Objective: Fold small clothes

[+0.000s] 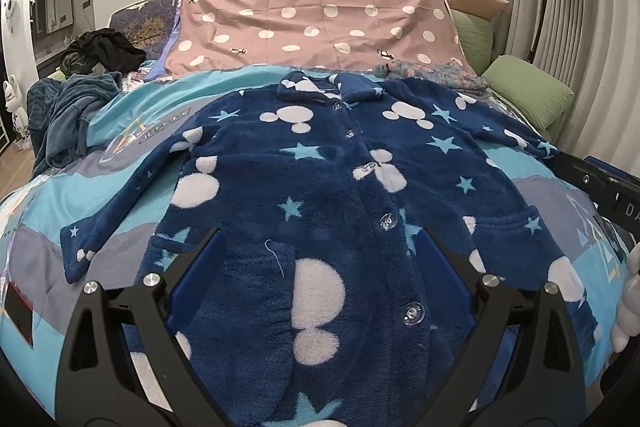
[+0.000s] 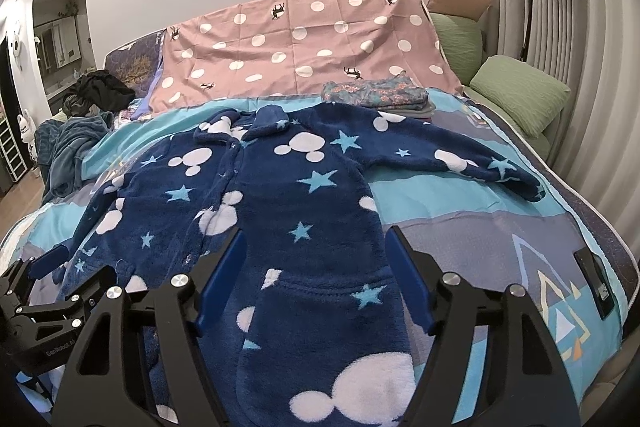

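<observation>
Bedroom scene: bed (image 2: 500, 227) with a blue and grey printed cover, pink dotted sheet (image 1: 320, 23) draped across the headboard end, green pillows (image 2: 520, 91) at the right, a dark clothes heap (image 1: 104, 51) at far left. Fleece pajama top (image 1: 320, 187), navy with white mouse-head shapes and pale stars, lay flat, front up and buttoned, collar toward the headboard, both sleeves spread out to the sides. A folded floral piece (image 2: 376, 95) sat just beyond the collar, near the pink sheet.

Left gripper (image 1: 320, 267) hovered over the lower left hem with jaws spread wide, nothing between them. Right gripper (image 2: 316, 267) was over the lower right panel near the pocket, jaws likewise spread and empty. Folding looked not yet started.

Risks, judged: thick fleece could bunch or slip from a shallow pinch, so a fold might drag the whole top instead of turning one side. Grabbing the bed cover along with the hem seemed likely, since the cloth lay straight on it. A sleeve carried too far could knock the folded floral piece.

Hard to tell: hem edge was cut off at the bottom of both views behind the gripper bodies. Left sleeve cuff barely showed in the right wrist view. Height of the fingertips above the fabric was unclear.
</observation>
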A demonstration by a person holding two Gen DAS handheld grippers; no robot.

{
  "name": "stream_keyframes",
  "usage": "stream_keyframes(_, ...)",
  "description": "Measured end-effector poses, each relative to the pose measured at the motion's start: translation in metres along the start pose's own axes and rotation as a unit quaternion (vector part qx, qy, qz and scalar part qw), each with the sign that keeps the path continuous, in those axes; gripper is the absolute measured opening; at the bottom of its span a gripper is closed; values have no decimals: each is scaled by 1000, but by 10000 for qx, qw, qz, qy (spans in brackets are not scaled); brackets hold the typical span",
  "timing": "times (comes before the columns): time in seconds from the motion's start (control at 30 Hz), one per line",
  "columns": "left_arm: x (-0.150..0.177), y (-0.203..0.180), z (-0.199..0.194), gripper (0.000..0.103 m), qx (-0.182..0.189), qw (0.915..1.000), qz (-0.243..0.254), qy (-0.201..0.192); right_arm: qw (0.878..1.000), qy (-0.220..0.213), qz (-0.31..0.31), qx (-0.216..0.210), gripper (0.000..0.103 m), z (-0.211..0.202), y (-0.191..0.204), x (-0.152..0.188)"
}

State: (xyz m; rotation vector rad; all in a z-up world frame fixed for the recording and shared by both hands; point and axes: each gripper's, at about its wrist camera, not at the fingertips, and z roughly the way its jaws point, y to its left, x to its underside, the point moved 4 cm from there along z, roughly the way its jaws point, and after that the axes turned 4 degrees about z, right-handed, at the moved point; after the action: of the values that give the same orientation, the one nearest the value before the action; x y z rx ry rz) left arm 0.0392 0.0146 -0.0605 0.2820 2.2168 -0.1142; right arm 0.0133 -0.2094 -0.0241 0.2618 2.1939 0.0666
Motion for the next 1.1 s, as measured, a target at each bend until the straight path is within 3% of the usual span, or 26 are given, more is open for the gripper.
stream_keyframes(0.37, 3, 6, 7, 88, 101, 9999, -55, 116, 9999, 88, -59, -22, 73, 9, 8, -1)
stream_keyframes(0.77, 4, 37, 17, 68, 408, 9978, -478, 231, 9995, 233, -184, -47, 74, 25, 22, -2)
stream_keyframes(0.93, -2, 96, 18, 63, 350, 9925, -1159, 142, 9988, 429, -163, -179, 80, 37, 25, -1)
stream_keyframes(1.1, 20, 208, 24, 60, -257, 9673, -2517, 147, 9977, 666, -73, -133, 81, 54, 19, 1)
